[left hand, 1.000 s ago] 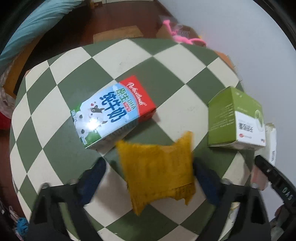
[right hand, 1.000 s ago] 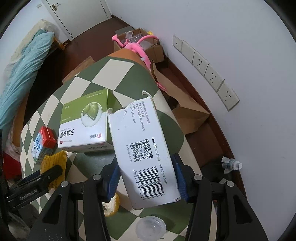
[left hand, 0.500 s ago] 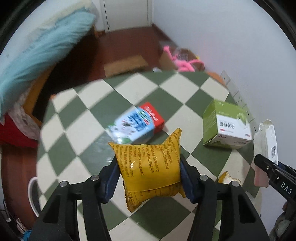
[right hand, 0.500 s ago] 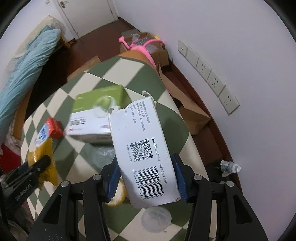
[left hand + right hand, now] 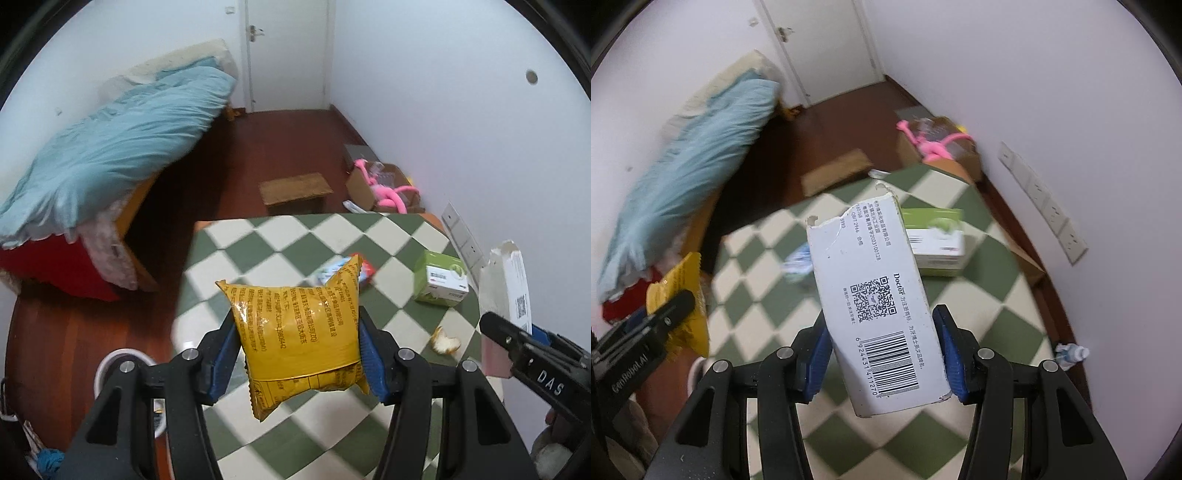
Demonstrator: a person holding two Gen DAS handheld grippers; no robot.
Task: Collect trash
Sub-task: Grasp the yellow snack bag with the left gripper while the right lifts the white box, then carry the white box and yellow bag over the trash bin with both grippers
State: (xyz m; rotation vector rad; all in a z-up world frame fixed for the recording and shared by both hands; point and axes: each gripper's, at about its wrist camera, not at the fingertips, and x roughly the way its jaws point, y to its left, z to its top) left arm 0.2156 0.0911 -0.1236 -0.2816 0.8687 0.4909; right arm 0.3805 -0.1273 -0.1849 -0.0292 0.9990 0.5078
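The left gripper [image 5: 297, 349] clamped a soft, puffy yellow snack packet [image 5: 299, 332] at mid-body; the right gripper [image 5: 881, 354] pinched a light, stiff white carton [image 5: 875, 302] low down — both above the checkered table [image 5: 388, 236].

Yellow pouch [image 5: 299, 332] clamped aloft; white carton [image 5: 875, 306] likewise.

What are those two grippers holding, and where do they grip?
Left gripper: yellow snack packet, pinched by its sides. Right gripper: white box, by its lower sides.
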